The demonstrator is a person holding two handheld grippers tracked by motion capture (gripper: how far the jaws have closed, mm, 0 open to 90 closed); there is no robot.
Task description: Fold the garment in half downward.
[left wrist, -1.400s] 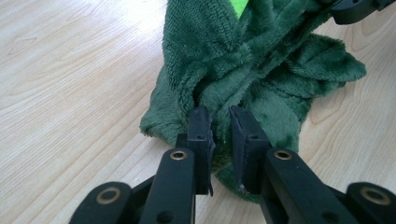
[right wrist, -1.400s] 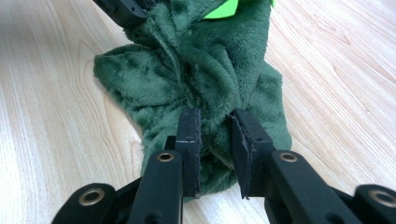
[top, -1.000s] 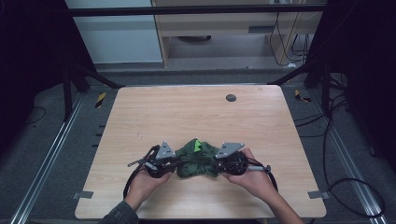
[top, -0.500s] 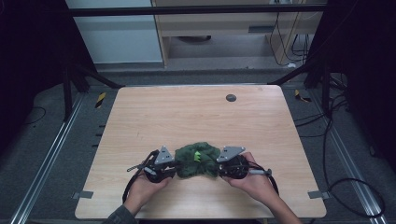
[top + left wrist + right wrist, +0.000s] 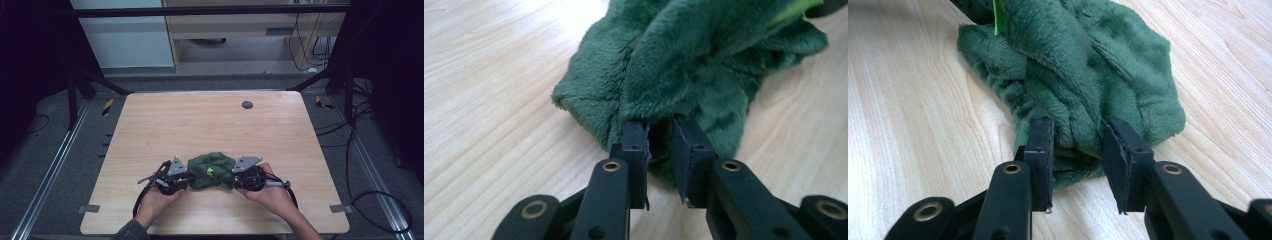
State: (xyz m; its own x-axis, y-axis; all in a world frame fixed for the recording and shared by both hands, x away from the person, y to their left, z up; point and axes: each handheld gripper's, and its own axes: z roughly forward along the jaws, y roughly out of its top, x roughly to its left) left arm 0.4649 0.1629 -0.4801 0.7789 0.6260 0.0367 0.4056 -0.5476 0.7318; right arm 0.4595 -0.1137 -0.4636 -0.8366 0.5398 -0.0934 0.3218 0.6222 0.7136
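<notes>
So I've got the green fleece cloth (image 5: pixel 211 171) bunched up near the front edge of the desk (image 5: pixel 210 120). My left gripper (image 5: pixel 186 178) pinches one end, my right gripper (image 5: pixel 235 179) is clamped on a thick fold at the other, probably to spread it out. Plenty of bare desk beyond for that.

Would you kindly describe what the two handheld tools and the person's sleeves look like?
Both the left tool and right tool are black, each topped by a grey three-cornered plate and trailing a black cable. Their jaws are flat black bars with brass-coloured pivot pins. A dark sleeve covers the left forearm.
</notes>
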